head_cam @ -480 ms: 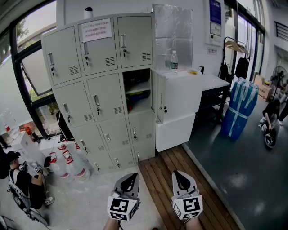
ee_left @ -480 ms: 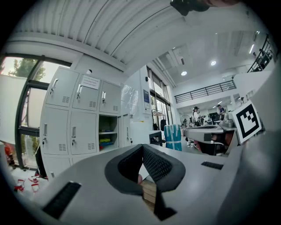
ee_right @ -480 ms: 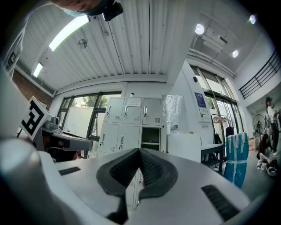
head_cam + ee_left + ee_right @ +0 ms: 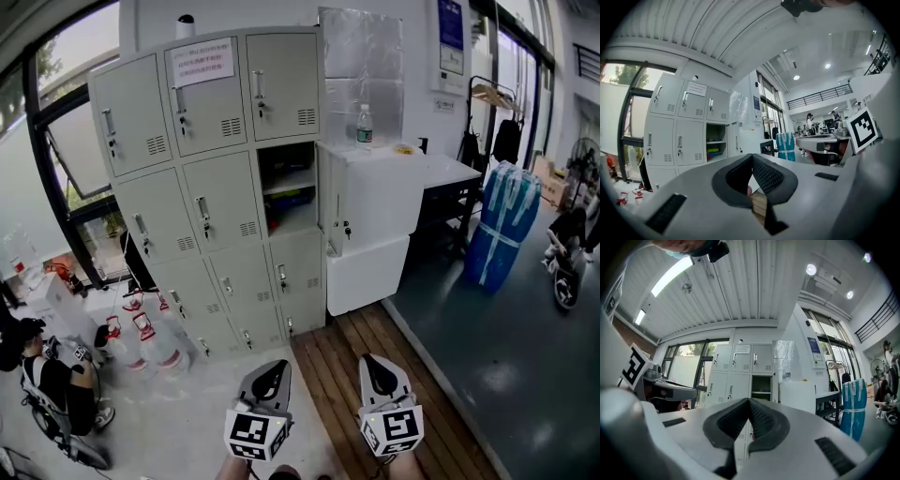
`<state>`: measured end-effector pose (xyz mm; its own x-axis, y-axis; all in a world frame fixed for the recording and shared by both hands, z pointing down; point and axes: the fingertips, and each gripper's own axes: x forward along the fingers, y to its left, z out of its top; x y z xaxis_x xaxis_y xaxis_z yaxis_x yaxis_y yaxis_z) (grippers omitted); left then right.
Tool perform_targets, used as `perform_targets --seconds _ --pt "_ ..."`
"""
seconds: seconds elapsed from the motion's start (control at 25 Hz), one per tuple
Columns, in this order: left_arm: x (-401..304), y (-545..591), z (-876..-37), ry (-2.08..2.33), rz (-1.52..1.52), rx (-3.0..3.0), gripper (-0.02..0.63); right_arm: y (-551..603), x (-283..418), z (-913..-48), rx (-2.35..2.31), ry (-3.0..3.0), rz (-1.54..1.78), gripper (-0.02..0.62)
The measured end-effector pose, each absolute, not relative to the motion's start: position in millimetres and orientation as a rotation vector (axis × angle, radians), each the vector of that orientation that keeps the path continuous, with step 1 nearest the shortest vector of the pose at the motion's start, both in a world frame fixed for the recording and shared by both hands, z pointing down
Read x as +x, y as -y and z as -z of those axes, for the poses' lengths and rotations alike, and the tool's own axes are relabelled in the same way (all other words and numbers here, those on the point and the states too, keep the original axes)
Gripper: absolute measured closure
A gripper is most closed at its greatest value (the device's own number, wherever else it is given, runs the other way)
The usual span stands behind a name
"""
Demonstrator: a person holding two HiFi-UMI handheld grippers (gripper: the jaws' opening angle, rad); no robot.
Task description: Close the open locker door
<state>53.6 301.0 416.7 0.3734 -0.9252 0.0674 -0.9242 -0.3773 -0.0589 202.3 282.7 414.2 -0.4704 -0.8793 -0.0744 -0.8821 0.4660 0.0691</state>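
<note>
The grey locker bank (image 4: 216, 187) fills the wall ahead, three columns wide, every compartment shut but one. In the half second just past almost nothing has moved: the bank sits a touch differently in the head view, a seated person (image 4: 52, 384) at lower left has shifted slightly, and both tools remain low over the floor, well apart from the lockers. By that reading the task is not yet begun, and an approach across the wooden planks (image 4: 356, 366) is probably what comes first.

The open locker door (image 4: 330, 202) belongs to the right-hand column, second row from the top. It stands swung out to the right, seen nearly edge-on against a white cabinet (image 4: 375, 206), its latch hanging near the lower edge. Behind it the open compartment (image 4: 286, 187) shows a shelf and some coloured items, too small to name.

The left gripper (image 4: 272, 375) and the right gripper (image 4: 378, 373) point toward the bank side by side. Each one's own view shows the ribbed pads pressed together at the tips with nothing between them.
</note>
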Motion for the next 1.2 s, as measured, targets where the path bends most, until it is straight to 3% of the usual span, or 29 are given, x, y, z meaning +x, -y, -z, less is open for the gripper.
perform_targets --seconds 0.48,1.2 --pt "38 -251 -421 -1.783 0.138 -2.576 0.584 -229 180 -420 -1.545 -2.699 -0.148 0.579" --pt "-26 -55 -422 -1.698 0.144 -2.683 0.584 -49 115 -419 -1.661 -2.675 -0.097 0.58"
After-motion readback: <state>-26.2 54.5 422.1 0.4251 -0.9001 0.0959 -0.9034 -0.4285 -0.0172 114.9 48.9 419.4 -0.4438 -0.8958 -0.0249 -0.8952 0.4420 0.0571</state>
